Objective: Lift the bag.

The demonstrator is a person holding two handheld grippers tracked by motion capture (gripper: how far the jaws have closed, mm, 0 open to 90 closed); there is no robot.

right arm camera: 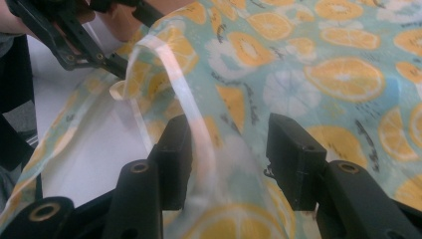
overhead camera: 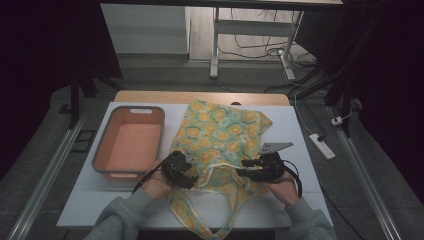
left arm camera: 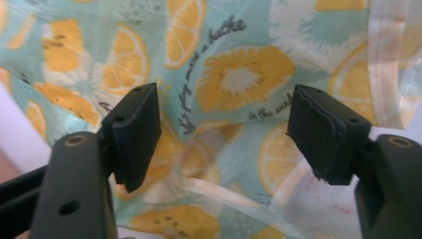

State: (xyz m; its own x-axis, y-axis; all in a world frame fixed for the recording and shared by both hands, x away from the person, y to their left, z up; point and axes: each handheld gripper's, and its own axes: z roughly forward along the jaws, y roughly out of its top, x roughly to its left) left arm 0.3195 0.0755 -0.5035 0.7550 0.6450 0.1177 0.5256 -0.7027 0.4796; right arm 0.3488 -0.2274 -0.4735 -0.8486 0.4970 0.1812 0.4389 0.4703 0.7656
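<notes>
Near hem of the one lemon-print garment [overhead camera: 220,135] runs off the white table [overhead camera: 300,130] edge, cut from my high view. Left gripper [left arm camera: 224,132]: jaws spread over the fabric, nothing pinched. Right gripper [right arm camera: 229,159]: jaws apart, a fold risen between (contact unclear). One orange bin [overhead camera: 131,142] left.

An empty orange tub [overhead camera: 128,142] with a grey rim sits left of centre on the white table [overhead camera: 300,135], while a white power strip [overhead camera: 321,145] lies on the grey floor at right, and a white desk frame [overhead camera: 250,30] stands at upper centre.
</notes>
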